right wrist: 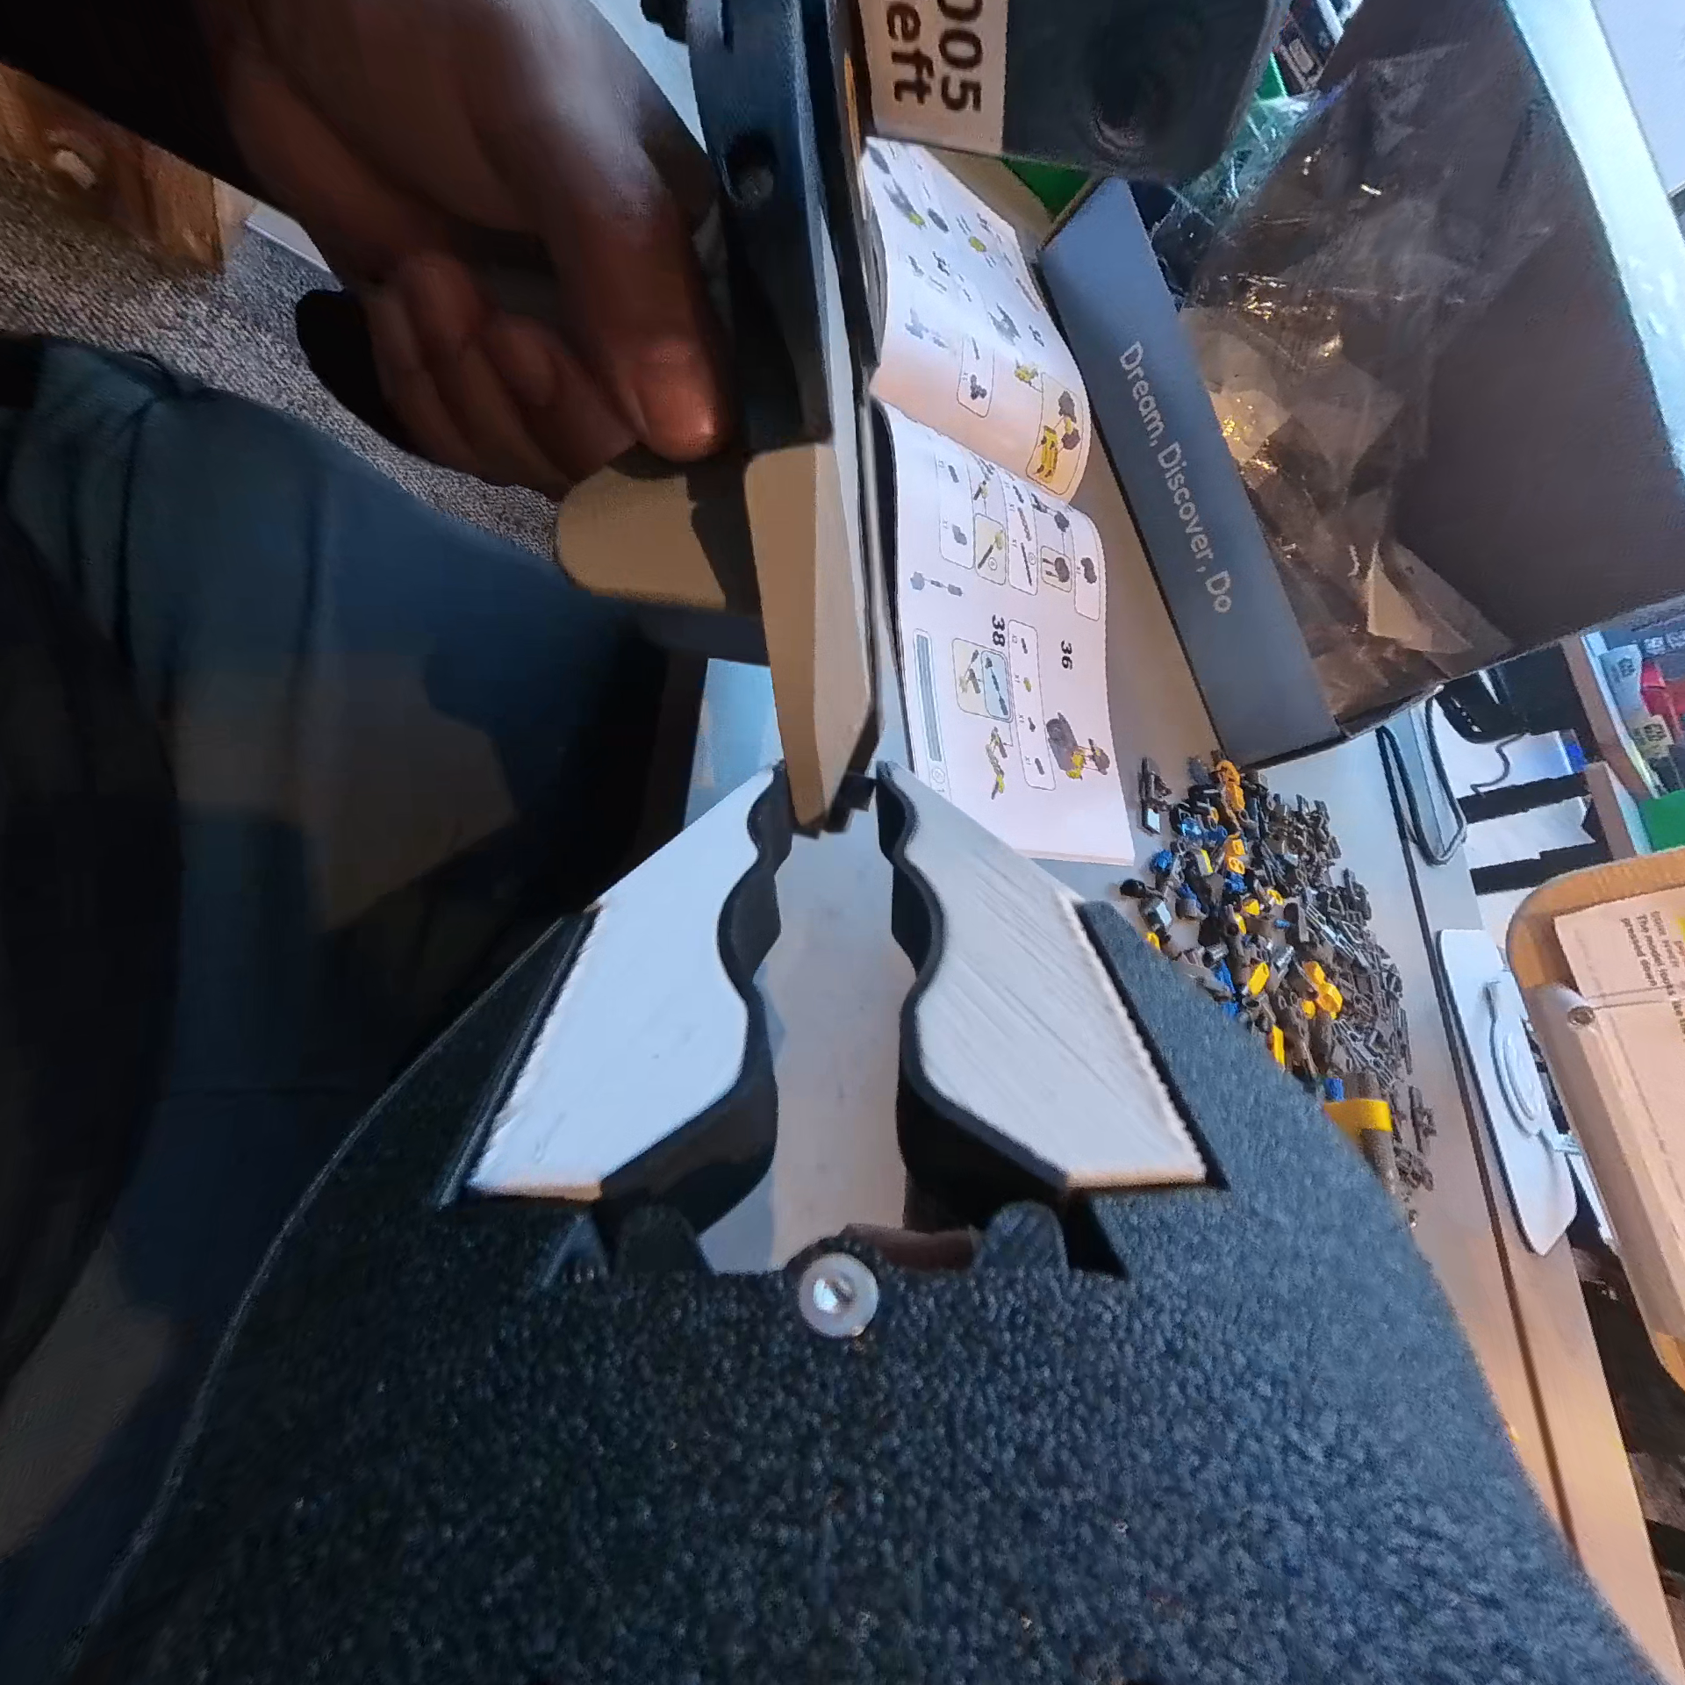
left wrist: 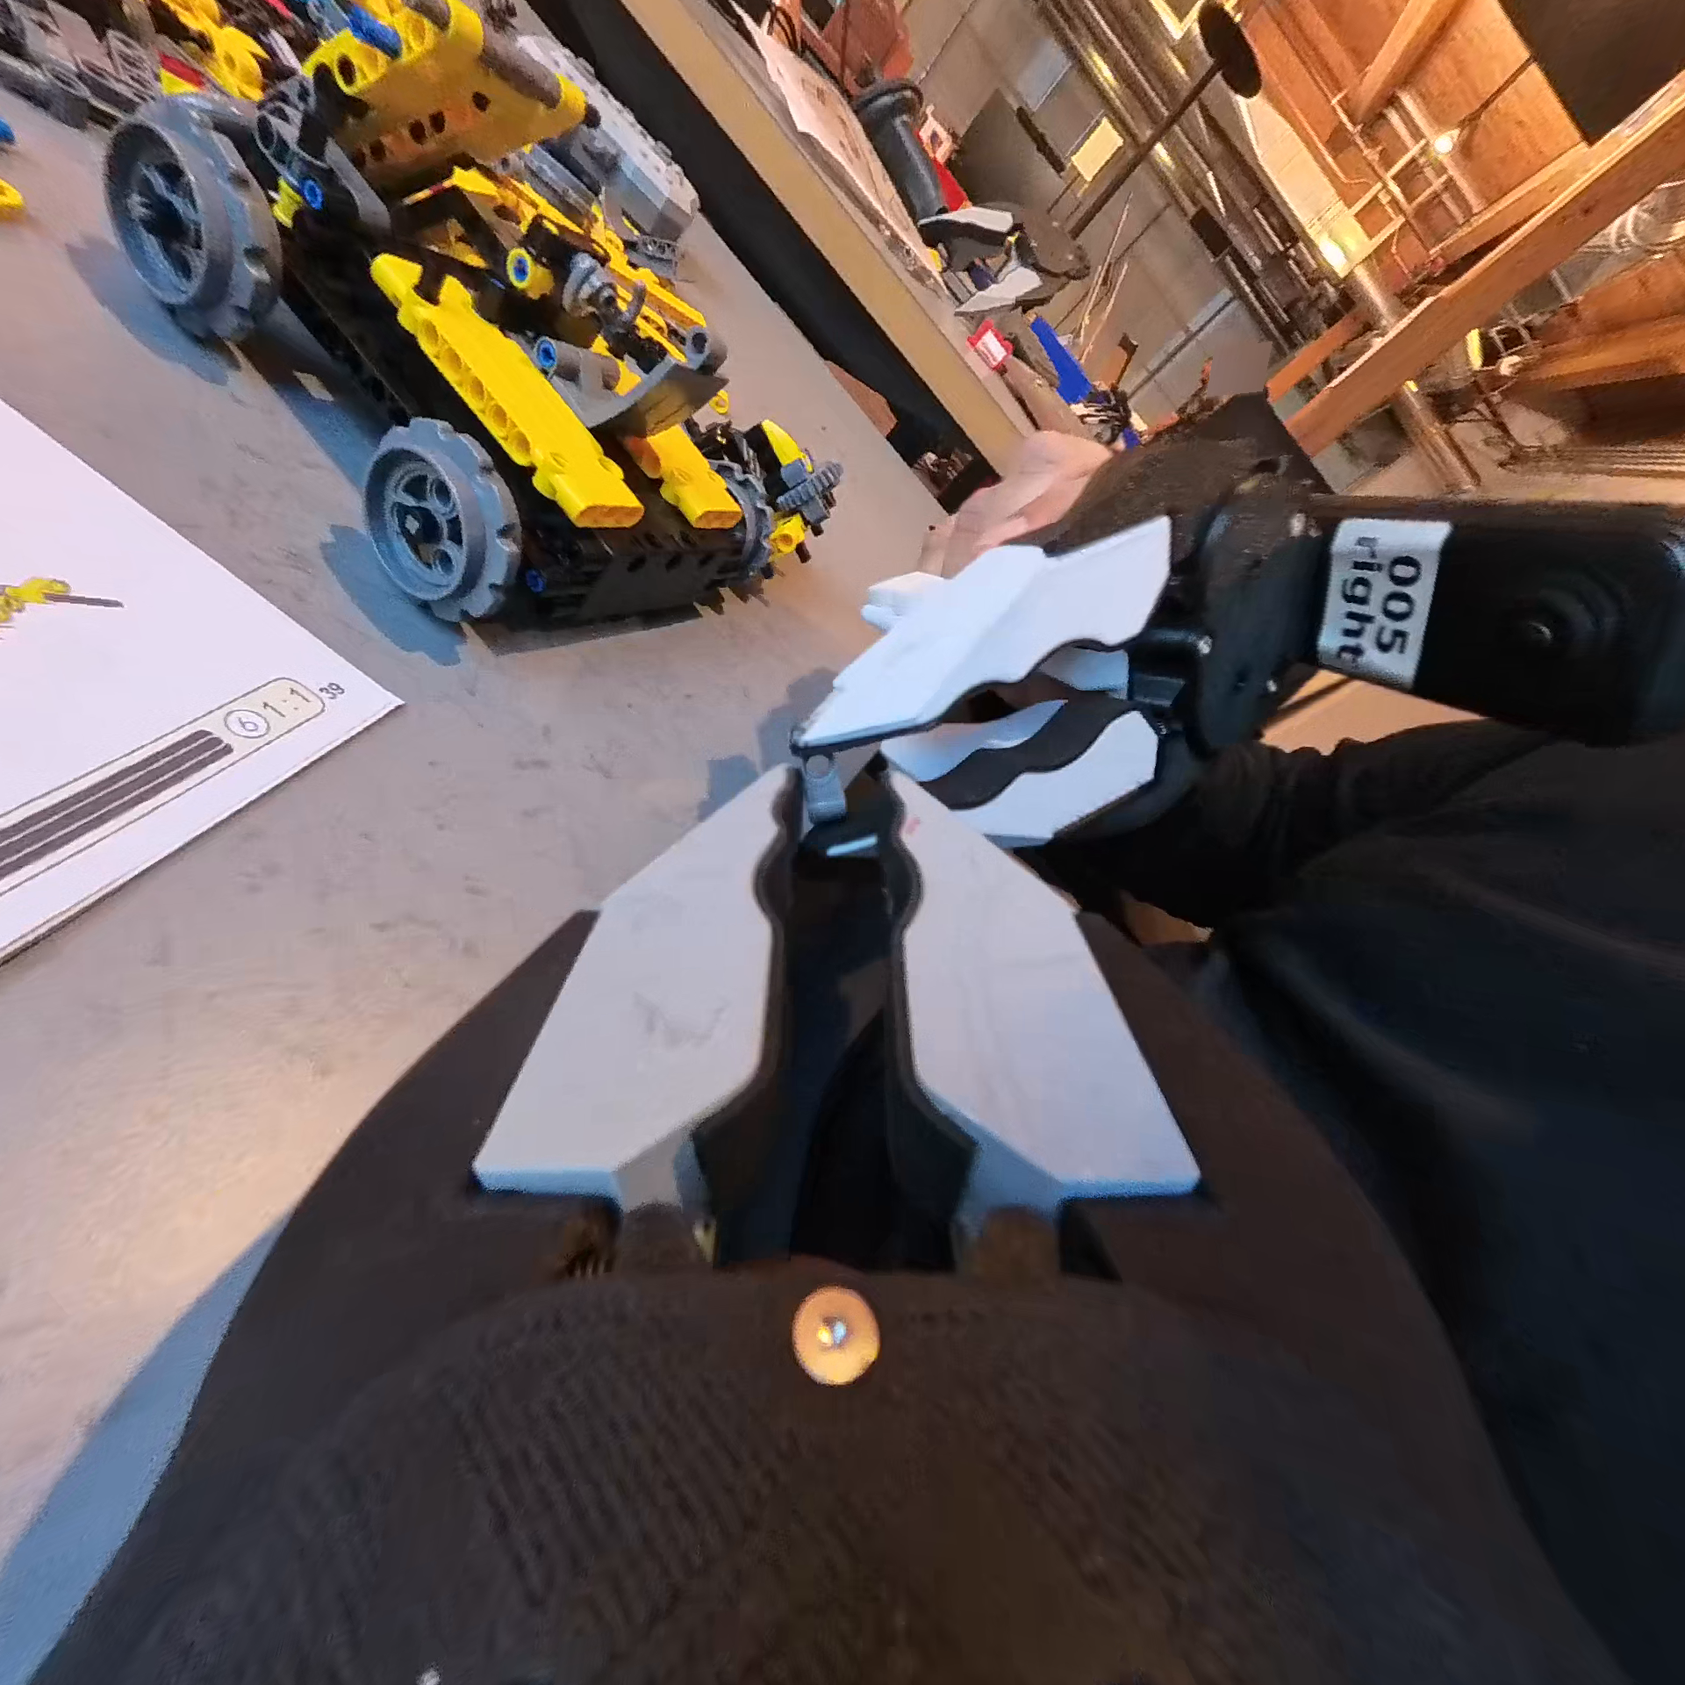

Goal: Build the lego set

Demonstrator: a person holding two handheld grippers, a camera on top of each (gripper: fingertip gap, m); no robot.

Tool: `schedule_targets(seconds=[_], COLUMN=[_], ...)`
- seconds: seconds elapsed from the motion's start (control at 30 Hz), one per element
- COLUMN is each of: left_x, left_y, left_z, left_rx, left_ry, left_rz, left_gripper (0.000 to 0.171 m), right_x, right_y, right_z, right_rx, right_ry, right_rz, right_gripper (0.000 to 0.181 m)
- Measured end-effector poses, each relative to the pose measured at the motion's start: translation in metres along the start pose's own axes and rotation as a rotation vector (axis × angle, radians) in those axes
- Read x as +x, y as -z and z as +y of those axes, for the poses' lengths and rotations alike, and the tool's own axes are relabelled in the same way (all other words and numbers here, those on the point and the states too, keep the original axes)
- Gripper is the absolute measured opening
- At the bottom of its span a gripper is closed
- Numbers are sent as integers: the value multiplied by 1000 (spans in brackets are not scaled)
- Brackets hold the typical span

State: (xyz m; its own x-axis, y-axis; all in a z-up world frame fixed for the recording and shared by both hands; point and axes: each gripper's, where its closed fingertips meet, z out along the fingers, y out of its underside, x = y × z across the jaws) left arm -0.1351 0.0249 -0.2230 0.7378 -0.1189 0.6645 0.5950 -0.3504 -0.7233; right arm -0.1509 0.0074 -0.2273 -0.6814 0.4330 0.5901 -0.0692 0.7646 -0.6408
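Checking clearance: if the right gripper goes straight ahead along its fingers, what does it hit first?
Probably the left gripper: its closed fingertips sit right between the right gripper's tips. Behind lies the instruction booklet; depth unclear.

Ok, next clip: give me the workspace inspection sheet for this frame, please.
Surface: grey table, matt.
Things: yellow model car on its wheels; open manual; parts pile beside the manual; grey piece at the claw tips.
Clutter: grey box holding bagged parts.
Claws: left claw shut on the grey piece; right claw tips around the left claw's tip, grip unclear.
Cables: nothing seen.
Surroundings: wooden shelving; cluttered bench behind the table.
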Motion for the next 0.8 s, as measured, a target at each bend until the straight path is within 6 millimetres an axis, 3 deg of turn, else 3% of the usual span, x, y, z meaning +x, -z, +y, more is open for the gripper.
schedule_targets(seconds=[0.07,0.27,0.5,0.8], left_x=[-4,0,41,60], left_y=[0,3,19,43], left_z=[2,4,-14,-37], left_rx=[-7,22,197,344], left_ry=[-16,-41,93,191], left_rz=[-26,13,396,652], left_gripper=[7,7,7,6], right_x=[-2,-5,2,18], right_y=[-1,-1,15,26], right_z=[0,-3,-37,-61], right_rx=[-2,30,268,429], right_ry=[5,-39,-300,-415], right_rz=[0,1,-82,-76], right_gripper=[17,18,19,18])
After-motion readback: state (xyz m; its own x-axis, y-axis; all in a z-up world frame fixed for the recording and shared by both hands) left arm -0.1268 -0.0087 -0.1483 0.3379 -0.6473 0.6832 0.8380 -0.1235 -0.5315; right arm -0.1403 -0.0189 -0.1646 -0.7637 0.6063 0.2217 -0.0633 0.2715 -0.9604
